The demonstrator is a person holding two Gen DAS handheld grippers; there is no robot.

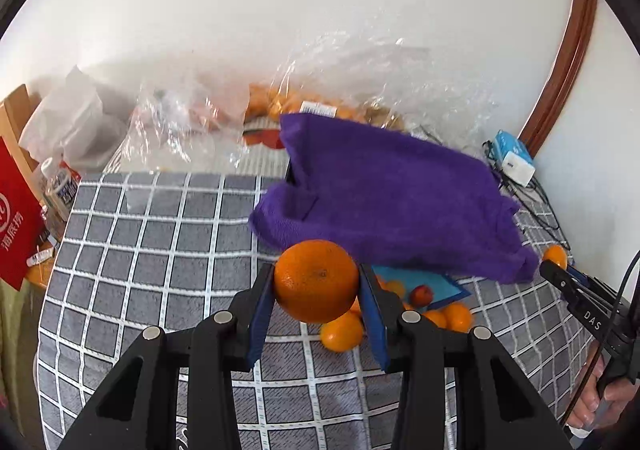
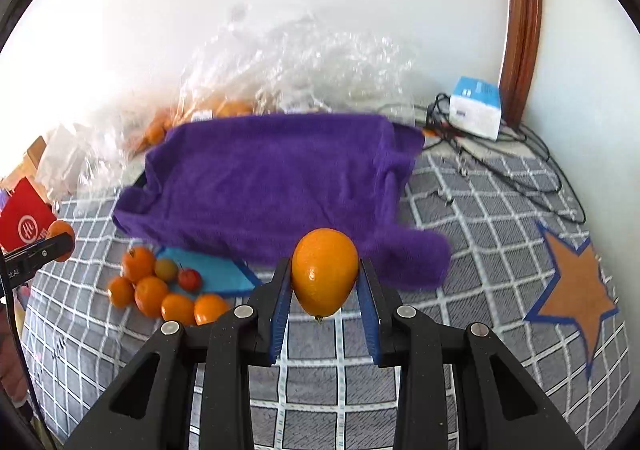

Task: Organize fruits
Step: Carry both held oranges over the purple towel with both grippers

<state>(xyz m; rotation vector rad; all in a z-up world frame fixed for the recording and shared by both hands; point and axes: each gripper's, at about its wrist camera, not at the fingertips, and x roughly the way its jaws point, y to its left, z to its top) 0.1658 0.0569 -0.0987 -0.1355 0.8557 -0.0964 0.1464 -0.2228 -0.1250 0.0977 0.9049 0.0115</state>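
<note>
My left gripper (image 1: 317, 280) is shut on a round orange (image 1: 316, 280), lifted above the checked cloth. My right gripper (image 2: 325, 274) is shut on a smaller oval orange (image 2: 325, 272), also held in the air. Below lie several loose oranges (image 2: 152, 294) and two small red fruits (image 2: 189, 279) beside a blue mat (image 2: 216, 270). A purple towel (image 2: 276, 186) covers a raised box behind them. In the left wrist view the right gripper (image 1: 558, 266) shows at the right edge with its orange (image 1: 556, 256). The left gripper's fingers (image 2: 40, 252) and orange (image 2: 62, 230) show at the right wrist view's left edge.
A grey checked cloth (image 1: 160, 250) covers the table. Clear plastic bags with more oranges (image 1: 280, 102) stand at the back by the wall. A red packet (image 1: 16, 218) lies far left. A white-blue box (image 2: 476, 106) and black cables (image 2: 520, 170) lie at the back right. An orange star (image 2: 576, 290) marks the cloth.
</note>
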